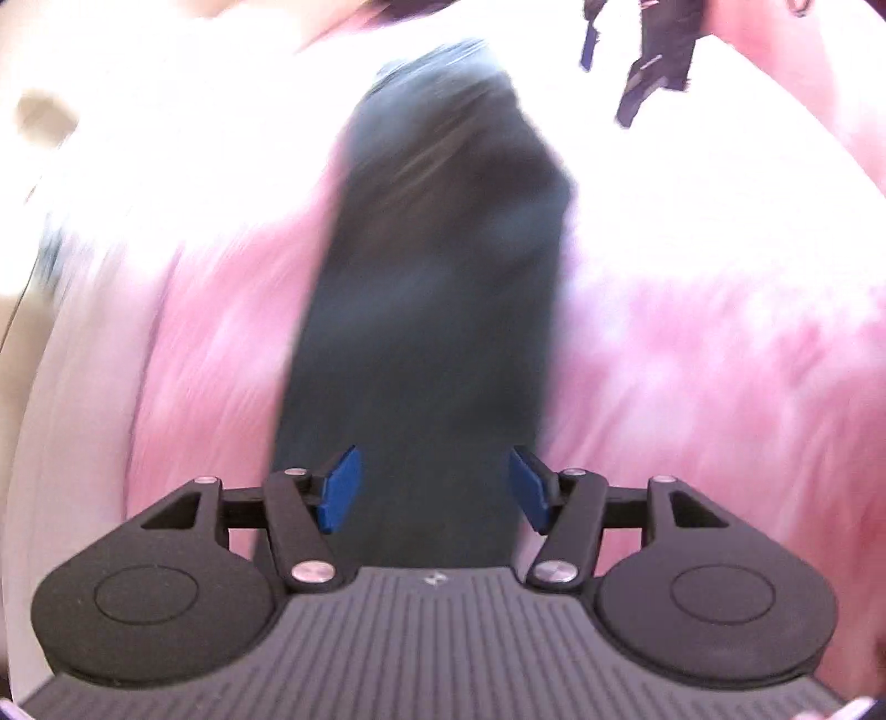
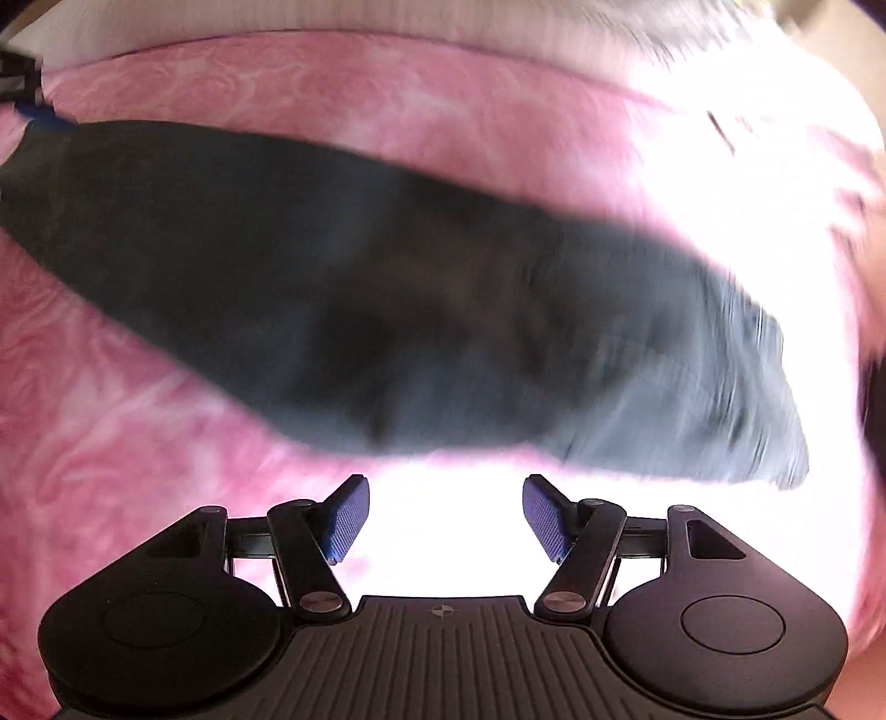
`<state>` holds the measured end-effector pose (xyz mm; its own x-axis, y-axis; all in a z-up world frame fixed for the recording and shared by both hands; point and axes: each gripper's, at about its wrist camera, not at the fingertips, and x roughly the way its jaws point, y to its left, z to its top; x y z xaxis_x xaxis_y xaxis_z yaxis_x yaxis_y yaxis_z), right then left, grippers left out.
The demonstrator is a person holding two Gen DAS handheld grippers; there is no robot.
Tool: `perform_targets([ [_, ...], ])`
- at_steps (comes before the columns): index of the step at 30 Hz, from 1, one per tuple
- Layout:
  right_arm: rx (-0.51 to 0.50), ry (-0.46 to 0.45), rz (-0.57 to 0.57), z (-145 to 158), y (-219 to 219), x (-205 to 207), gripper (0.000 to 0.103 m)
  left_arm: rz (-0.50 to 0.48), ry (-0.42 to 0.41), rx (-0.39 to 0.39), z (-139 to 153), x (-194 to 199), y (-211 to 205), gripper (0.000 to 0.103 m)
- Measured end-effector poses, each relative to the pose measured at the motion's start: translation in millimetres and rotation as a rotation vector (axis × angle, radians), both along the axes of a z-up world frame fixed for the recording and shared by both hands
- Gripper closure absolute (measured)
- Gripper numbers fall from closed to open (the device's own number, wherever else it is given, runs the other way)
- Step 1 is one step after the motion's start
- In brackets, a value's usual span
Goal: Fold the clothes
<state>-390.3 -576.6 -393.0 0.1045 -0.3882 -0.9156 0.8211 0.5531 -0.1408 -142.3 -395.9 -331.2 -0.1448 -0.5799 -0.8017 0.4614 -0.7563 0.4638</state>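
A dark grey garment [image 1: 437, 288] lies as a long folded strip on a pink patterned bedspread [image 1: 692, 354]. In the left wrist view it runs straight away from my left gripper [image 1: 434, 490], which is open with the near end of the strip between its blue pads. In the right wrist view the same garment [image 2: 387, 310] stretches across from left to right, just beyond my right gripper [image 2: 446, 518], which is open and empty above the bedspread [image 2: 111, 415]. My right gripper also shows at the top right of the left wrist view [image 1: 653, 66]. Both views are blurred.
A white sheet or mattress edge [image 1: 72, 354] borders the bedspread on the left in the left wrist view and along the top in the right wrist view [image 2: 387, 22]. Bright light washes out part of the bedspread [image 2: 720, 183].
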Motion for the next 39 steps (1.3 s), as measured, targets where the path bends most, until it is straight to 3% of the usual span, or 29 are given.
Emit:
perform_targets([
  [4,0.026,-0.063,-0.083,-15,16,-6,0.038,-0.145,-0.034,-0.034,-39,-58,-1,0.049],
  [5,0.027,-0.083,-0.091,-19,18,-7,0.038,-0.171,-0.053,-0.032,-46,-65,-5,0.056],
  [7,0.016,-0.111,-0.091,-24,21,-10,0.038,-0.172,-0.059,0.006,-50,-69,-17,0.080],
  [9,-0.003,-0.123,-0.075,-28,26,-7,0.038,-0.103,-0.007,0.058,-38,-66,-37,0.095],
  [12,-0.032,-0.176,-0.106,-32,27,-3,0.038,0.075,0.157,0.182,-4,-51,-76,0.099],
  [15,-0.042,-0.297,-0.202,-36,21,2,0.038,0.232,0.293,0.265,19,-28,-117,0.099],
  [17,-0.068,-0.351,-0.237,-37,18,12,0.038,0.271,0.310,0.279,22,-20,-137,0.099],
  [24,-0.168,-0.500,-0.443,-21,11,30,0.035,0.205,0.263,0.294,19,-26,-161,0.100],
  [28,-0.220,-0.487,-0.627,-22,11,35,0.026,0.168,0.299,0.305,26,-19,-153,0.100],
  [32,-0.279,-0.413,-0.736,-38,6,42,0.020,0.120,0.304,0.305,29,-18,-140,0.100],
  [37,-0.421,-0.346,-0.808,-60,-1,23,0.019,0.088,0.285,0.278,23,-20,-127,0.100],
  [39,-0.441,-0.274,-0.757,-59,1,10,0.019,0.064,0.261,0.261,18,-24,-119,0.099],
])
